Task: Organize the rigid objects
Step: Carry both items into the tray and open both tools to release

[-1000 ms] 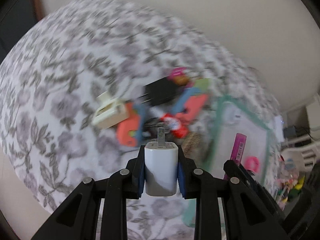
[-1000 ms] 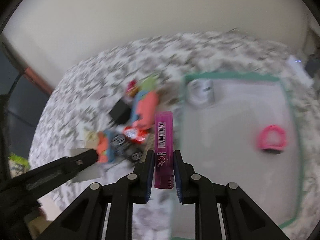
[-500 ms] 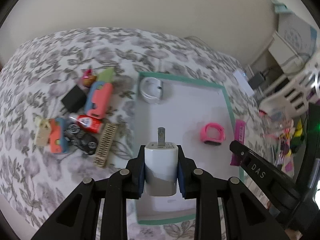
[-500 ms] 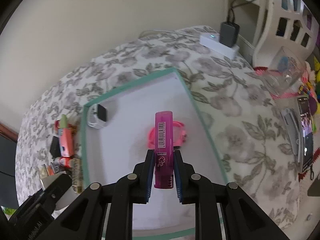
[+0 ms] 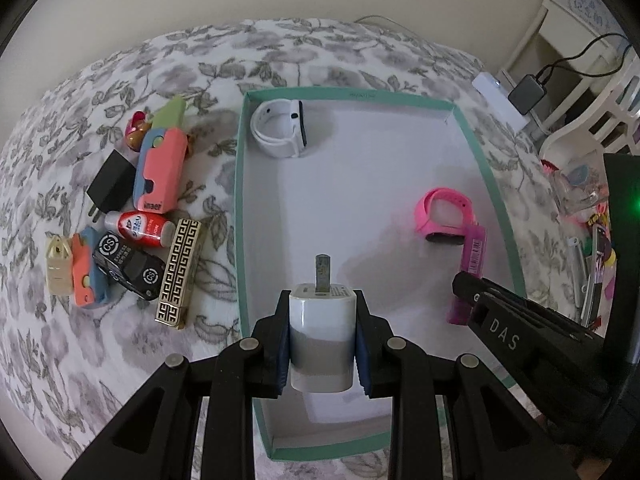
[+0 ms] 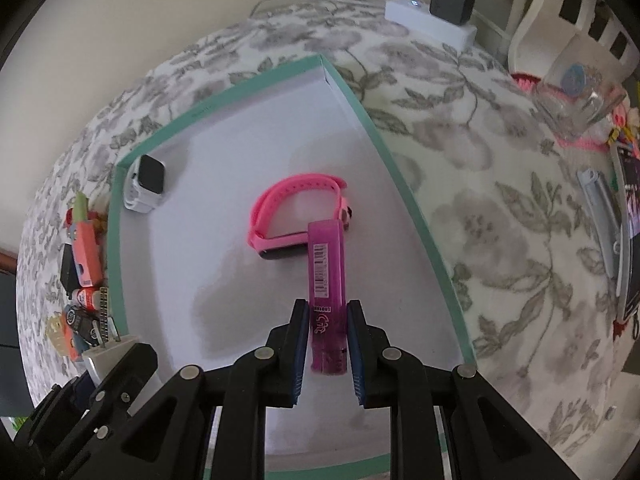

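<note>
You held two grippers over one shallow teal-rimmed box [image 5: 240,216] with a white floor, resting on a grey floral cover [image 5: 80,340]. Your left gripper [image 5: 322,344] was clamped on one white charger cube [image 5: 322,332], its metal prong pointing away from you, above the near end of the box. Your right gripper [image 6: 328,344] was closed tight on one translucent magenta tube [image 6: 326,280] carrying a white barcode label, poised above the box floor just beside a pink wristband.

Two wristbands lay inside the box: a white smartwatch [image 5: 280,128] in the far left corner and the pink band [image 5: 444,216] near the right wall.

Left of the box sat a cluster of small items, among them a gold key-pattern case [image 5: 178,272], a black pack [image 5: 128,266] marked "CS", and a red bottle [image 5: 140,228].

The right gripper's finger [image 5: 504,332] read "DAS"
</note>
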Tool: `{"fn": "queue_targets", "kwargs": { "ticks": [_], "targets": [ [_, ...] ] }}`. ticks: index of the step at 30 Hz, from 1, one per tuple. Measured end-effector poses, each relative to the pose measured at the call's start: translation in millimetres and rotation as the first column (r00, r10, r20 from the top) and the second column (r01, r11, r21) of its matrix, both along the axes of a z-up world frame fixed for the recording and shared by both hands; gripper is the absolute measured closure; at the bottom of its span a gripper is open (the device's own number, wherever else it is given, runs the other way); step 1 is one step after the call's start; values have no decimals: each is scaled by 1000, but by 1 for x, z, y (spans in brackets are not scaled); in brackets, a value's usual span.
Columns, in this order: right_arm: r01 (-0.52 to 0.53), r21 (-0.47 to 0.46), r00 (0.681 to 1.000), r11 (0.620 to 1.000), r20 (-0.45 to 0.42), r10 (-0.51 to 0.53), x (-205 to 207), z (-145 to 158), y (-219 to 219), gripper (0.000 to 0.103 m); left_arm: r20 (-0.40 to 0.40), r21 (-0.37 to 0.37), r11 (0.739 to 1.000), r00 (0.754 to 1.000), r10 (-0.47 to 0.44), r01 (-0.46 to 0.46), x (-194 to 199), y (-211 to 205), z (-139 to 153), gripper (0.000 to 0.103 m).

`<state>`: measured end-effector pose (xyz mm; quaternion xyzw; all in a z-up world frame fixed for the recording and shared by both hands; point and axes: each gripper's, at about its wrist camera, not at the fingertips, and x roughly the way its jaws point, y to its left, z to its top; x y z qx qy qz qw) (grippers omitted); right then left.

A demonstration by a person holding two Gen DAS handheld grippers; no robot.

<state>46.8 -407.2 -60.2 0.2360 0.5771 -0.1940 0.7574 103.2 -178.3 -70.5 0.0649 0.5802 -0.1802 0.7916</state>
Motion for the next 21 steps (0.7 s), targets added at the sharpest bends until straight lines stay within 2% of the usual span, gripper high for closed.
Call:
{"fn": "queue_targets", "kwargs": {
  "ticks": [4, 11, 13, 15, 19, 21],
  "targets": [
    [7, 3, 1000, 1000, -1, -7, -2, 0, 0, 82, 1, -8, 1000, 1000, -10, 10, -2, -1, 2, 74],
    [11, -17, 1000, 1000, 15, -11, 2, 10, 0, 82, 60, -1, 1000, 998, -27, 27, -4, -5, 15, 73],
    [8, -41, 999, 999, 32, -7, 3, 19, 1, 81, 64, -10, 1000, 998, -18, 18, -3, -2, 18, 69],
    [7, -60, 999, 998, 50, -4, 3, 27, 3, 79, 67, -25, 1000, 998, -2, 4, -1, 2, 21, 56],
    [4, -80, 998, 997, 68, 2, 3, 34, 7, 72, 81, -53, 998, 996, 42, -38, 4, 12, 29, 53],
    [-1, -83, 997, 997, 72, 7, 4, 35, 10, 71, 79, -68, 996, 995, 69, -64, 8, 20, 32, 45]
  ]
}}
